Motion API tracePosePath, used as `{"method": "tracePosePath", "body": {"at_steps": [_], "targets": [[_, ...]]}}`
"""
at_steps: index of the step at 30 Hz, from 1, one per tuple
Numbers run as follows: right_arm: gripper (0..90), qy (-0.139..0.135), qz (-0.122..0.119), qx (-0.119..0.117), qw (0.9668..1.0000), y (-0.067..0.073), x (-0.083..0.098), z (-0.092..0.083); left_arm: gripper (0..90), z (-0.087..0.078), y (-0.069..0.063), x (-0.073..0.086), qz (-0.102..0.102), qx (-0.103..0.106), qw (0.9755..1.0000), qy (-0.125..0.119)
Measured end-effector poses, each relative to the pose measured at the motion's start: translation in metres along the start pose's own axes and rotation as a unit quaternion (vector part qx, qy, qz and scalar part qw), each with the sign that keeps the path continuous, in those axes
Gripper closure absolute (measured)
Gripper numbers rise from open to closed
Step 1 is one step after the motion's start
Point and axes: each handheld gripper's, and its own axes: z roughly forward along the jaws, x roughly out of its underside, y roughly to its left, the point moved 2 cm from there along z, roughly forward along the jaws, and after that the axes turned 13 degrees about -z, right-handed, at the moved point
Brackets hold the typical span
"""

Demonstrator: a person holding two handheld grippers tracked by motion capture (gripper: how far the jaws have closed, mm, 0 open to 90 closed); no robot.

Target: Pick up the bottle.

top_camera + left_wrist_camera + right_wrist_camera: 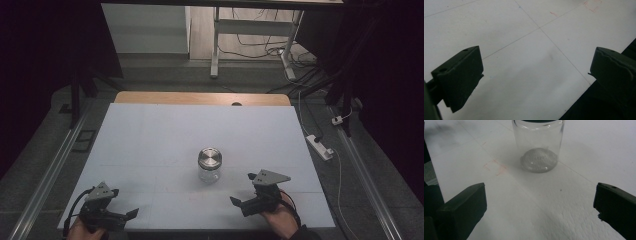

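A clear glass jar (209,165) with a silver metal lid stands upright near the middle of the white board (150,140). In the right gripper view the jar (537,145) is straight ahead, a short way beyond the jaws, and looks empty. My right gripper (243,189) is open at the front right, pointing left toward the jar, with nothing between its jaws (541,187). At the front left corner my left gripper (125,202) is open too, over bare board (537,53) beside the board's front edge.
A wooden table edge (200,98) shows beyond the board. A white power strip (320,146) and cables lie on the floor at the right. White desk legs (215,45) stand at the back. Faint red marks (496,167) are drawn on the board near the jar.
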Motion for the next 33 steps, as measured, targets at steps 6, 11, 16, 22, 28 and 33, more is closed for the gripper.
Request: {"method": "tracePosePath", "body": {"at_steps": [6,11,16,22,28,33], "targets": [[0.0,-0.009,-0.009,0.002,0.9999,-0.002,-0.007,0.01,0.0,0.0,0.0,0.0,0.0,0.0,1.0,-0.001],[0.0,-0.008,-0.016,0.001,0.9998,-0.004,-0.01,0.017,0.0,0.0,0.0,0.0,0.0,0.002,1.0,0.0],[0.0,-0.012,-0.03,-0.002,0.9995,-0.005,-0.018,0.029,0.0,0.0,0.0,0.0,0.001,0.004,1.0,0.0],[0.0,-0.015,-0.018,-0.008,0.9997,-0.008,-0.023,0.042,0.0,0.0,0.0,0.0,0.001,0.005,1.0,0.0],[0.0,-0.005,0.008,-0.027,0.9996,-0.013,-0.031,0.052,0.0,0.0,0.0,0.0,0.001,0.005,1.0,0.001],[0.0,-0.004,0.01,-0.027,0.9996,-0.015,-0.036,0.061,0.0,0.0,0.0,0.0,0.001,0.006,1.0,0.001]]}}
